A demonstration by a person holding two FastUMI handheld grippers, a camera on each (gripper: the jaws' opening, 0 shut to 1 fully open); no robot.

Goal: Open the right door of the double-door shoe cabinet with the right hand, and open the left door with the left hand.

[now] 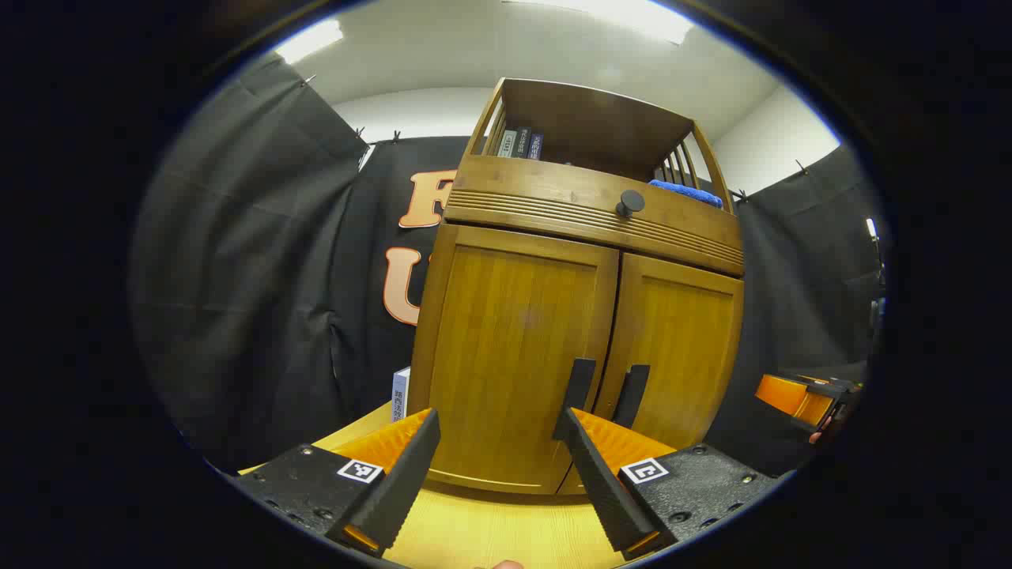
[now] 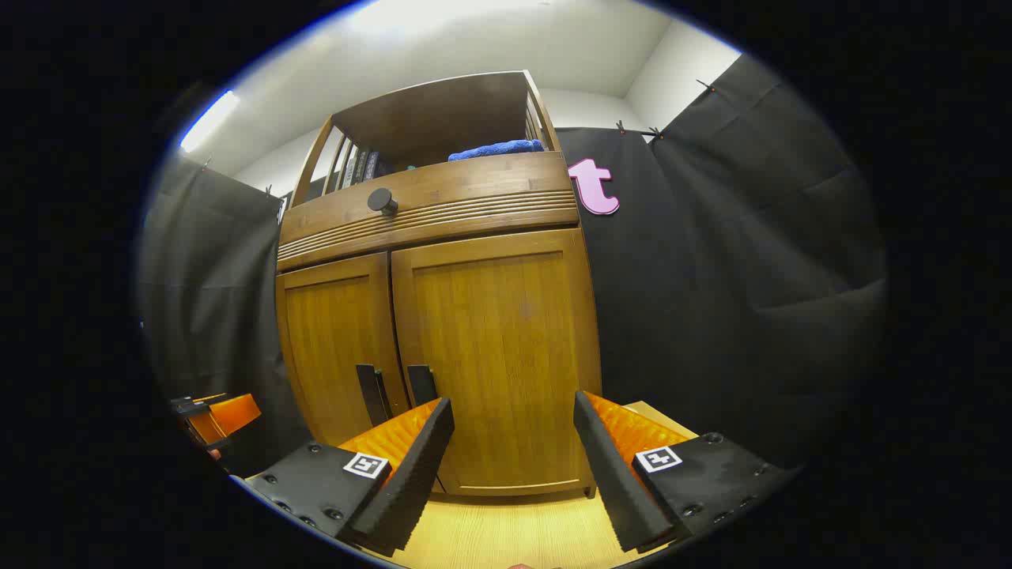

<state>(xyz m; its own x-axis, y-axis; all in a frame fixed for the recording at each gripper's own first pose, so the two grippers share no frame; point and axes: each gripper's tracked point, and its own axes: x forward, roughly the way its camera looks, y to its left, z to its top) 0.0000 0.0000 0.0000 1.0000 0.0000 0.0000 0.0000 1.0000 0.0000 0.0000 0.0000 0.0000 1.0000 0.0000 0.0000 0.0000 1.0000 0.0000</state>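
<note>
Shoe cabinet (image 1: 553,316) of warm brown wood stands on a pale wooden tabletop (image 1: 490,529), both doors closed. In the left gripper view the left door (image 1: 514,356) fills the middle, its black handle (image 1: 577,387) beside the right door's handle (image 1: 632,395) at the centre seam. The left gripper (image 1: 498,442) hovers in front of the left door, fingers spread wide, gripping nothing, its right finger close below the left handle. In the right gripper view the right gripper (image 2: 514,435) faces the right door (image 2: 498,356), likewise released and apart from it. A round black knob (image 2: 382,200) sits on the drawer front above; books (image 1: 522,144) and a blue cloth (image 2: 496,148) lie on the top shelf
</note>
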